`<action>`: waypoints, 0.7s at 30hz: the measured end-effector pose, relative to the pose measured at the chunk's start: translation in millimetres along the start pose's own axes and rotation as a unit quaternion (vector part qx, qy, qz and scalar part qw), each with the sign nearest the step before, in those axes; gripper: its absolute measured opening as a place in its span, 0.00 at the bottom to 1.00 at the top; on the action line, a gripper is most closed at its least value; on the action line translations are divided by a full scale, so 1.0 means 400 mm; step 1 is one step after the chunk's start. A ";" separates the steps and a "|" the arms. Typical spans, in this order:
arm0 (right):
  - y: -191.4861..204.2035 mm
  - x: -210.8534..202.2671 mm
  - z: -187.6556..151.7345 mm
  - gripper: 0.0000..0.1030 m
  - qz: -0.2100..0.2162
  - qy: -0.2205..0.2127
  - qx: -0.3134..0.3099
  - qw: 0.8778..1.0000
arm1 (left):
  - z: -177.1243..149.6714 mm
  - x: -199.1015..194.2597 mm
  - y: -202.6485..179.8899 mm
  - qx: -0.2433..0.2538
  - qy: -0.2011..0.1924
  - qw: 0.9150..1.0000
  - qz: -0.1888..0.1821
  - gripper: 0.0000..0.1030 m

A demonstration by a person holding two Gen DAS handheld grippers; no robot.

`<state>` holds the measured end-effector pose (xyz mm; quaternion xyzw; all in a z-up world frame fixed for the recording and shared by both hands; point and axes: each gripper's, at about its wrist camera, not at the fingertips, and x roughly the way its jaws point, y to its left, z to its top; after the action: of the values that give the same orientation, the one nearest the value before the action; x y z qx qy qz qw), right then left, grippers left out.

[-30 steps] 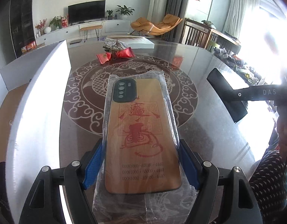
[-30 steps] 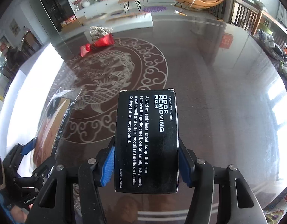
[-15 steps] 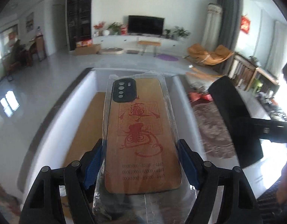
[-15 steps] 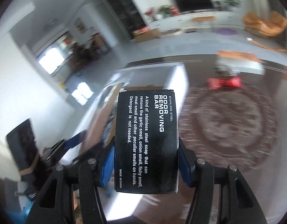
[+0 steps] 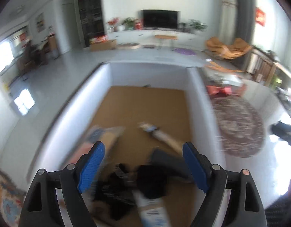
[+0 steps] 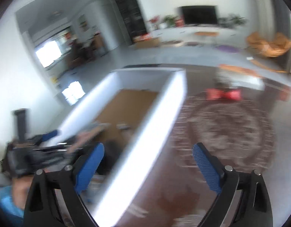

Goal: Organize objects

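A wrapped phone case (image 5: 105, 138) and a black box (image 5: 170, 162) are seen blurred on the brown floor of a white-walled box (image 5: 66, 124) on the bench (image 6: 230, 132). Above it, the left gripper (image 5: 143, 162) and right gripper (image 6: 147, 162) are opening, nothing between their blue fingers (image 5: 92, 162).

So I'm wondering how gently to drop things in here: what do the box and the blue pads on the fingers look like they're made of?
The box looks like cardboard: smooth white walls, a matte brown floor like bare board. The blur leaves this open. The blue pads look like ribbed rubber or soft plastic, by their fine ridges and matte surface, mounted on black, probably hard plastic, fingers.
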<state>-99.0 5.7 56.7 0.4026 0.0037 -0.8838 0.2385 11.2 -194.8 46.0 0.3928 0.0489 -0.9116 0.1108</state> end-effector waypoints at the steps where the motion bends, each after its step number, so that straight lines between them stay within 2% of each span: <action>1: -0.060 0.004 -0.025 0.95 -0.038 0.001 0.013 0.999 | 0.003 -0.009 -0.039 0.012 -0.002 1.000 -0.026 0.84; 2: -0.134 0.011 -0.065 0.95 -0.084 0.009 0.028 0.996 | 0.005 -0.019 -0.095 0.031 -0.005 0.998 -0.059 0.85; 5: -0.299 0.015 -0.174 0.95 -0.173 0.030 0.066 0.982 | 0.000 -0.034 -0.270 0.086 -0.001 0.988 -0.131 0.96; 6: -0.348 0.007 -0.201 0.95 -0.190 0.034 0.077 0.978 | -0.008 -0.032 -0.313 0.099 0.005 0.984 -0.149 1.00; 10: -0.493 -0.009 -0.304 0.95 -0.226 0.039 0.133 0.964 | -0.073 0.032 -0.478 0.130 0.059 0.969 -0.202 1.00; 12: -0.537 -0.022 -0.327 0.95 -0.229 0.033 0.160 0.960 | -0.105 0.091 -0.535 0.131 0.071 0.969 -0.196 1.00; 14: -0.553 -0.039 -0.340 0.95 -0.222 0.026 0.182 0.957 | -0.129 0.152 -0.582 0.131 0.075 0.976 -0.159 1.00; 17: -0.553 -0.056 -0.338 0.95 -0.224 0.018 0.177 0.958 | -0.146 0.235 -0.607 0.119 0.097 0.981 -0.115 1.00; 21: -0.538 -0.044 -0.341 0.95 -0.223 0.029 0.163 0.961 | -0.167 0.290 -0.597 0.111 0.121 0.981 -0.106 1.00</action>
<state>-83.4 230.9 -62.9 0.4509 -0.0441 -0.8908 -0.0336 -76.5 29.6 -83.7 0.5027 0.0020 -0.8637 -0.0372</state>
